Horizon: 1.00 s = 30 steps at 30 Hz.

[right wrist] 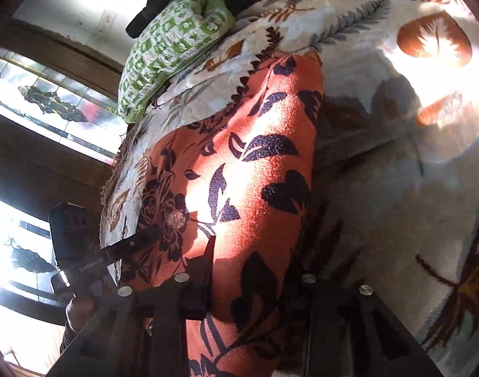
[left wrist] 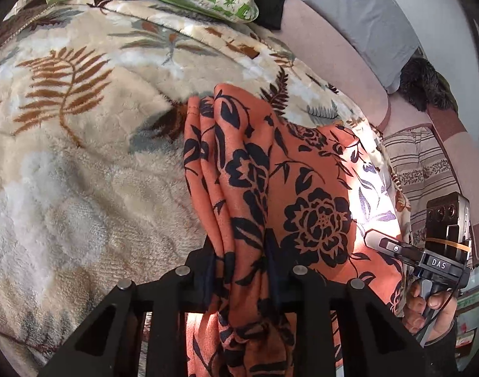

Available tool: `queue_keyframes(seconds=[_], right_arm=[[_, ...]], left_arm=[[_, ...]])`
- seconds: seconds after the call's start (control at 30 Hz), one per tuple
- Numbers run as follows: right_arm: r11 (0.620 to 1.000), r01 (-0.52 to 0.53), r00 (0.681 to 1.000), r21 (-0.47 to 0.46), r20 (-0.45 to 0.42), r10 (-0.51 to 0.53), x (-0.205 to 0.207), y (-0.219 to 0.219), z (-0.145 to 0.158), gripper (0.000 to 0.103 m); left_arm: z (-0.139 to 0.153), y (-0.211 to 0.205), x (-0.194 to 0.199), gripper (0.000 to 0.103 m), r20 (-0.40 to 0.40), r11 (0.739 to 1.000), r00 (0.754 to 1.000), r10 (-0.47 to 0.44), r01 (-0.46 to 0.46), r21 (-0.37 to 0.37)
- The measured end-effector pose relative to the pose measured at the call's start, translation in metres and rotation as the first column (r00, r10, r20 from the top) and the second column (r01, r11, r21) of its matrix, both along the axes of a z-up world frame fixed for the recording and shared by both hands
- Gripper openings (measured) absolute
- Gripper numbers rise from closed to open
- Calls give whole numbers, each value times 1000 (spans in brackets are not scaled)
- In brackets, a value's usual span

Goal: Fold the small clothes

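Left wrist view: your left gripper (left wrist: 239, 270) at bottom centre clamps a bunched edge of the orange cloth (left wrist: 270, 172), black flowers and all, gathered in pleats between the pads. The cloth runs up the middle of the frame over the fern blanket (left wrist: 82, 157), its far end resting on the blanket above centre. At lower right, your right gripper (left wrist: 377, 240) reaches onto the cloth's sunlit edge, a hand (left wrist: 427, 308) on its handle.

Right wrist view: the right gripper (right wrist: 255, 286) at bottom centre has the cloth (right wrist: 255, 157) filling the gap between its fingers, and it appears pinched, though glare and shadow blur the right pad. The left gripper (right wrist: 135, 245) shows at lower left, on the cloth's left edge. A green pillow (right wrist: 170, 50) lies at upper left, well apart.

You hold one end of the cloth at two points. To fold it well, spread your hands apart first so the edge between them goes taut and the left-hand pleats flatten; a bunched grip probably carries creases into the fold. Then carry both corners evenly toward the far end in the upper part of the frame, keeping the two at equal height, and lay edge on edge before letting go. The plush blanket will likely drag at the cloth, so lift clear, not slide.
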State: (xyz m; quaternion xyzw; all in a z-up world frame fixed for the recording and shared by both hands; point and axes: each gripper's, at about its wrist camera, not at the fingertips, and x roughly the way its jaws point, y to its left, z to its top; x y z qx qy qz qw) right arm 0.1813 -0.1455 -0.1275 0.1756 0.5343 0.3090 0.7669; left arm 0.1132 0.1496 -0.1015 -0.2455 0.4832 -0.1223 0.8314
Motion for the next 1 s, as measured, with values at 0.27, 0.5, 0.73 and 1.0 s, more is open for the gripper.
queue_keyframes(seconds=[0.27,0.5,0.73,1.0], right_arm=[[998,59,983,-26,178,-54,25,-60,74,32],[926,346,937,-151,-2,-350,54,-162,-7,57],[941,332,927,66,160,-339,1,-164,42,68],[962,253,967,99,13,-255,3,-108,-7,83]], left_arm=[[51,-76,43,29,141,996,986,-86,87,2],[-11,-138,80,54,-38,983,986,-161,163,84],[45,-119,34,72,123,983,987,-107,86,160],[-1,-125,29,82,-31,965,998,-51,57,257]])
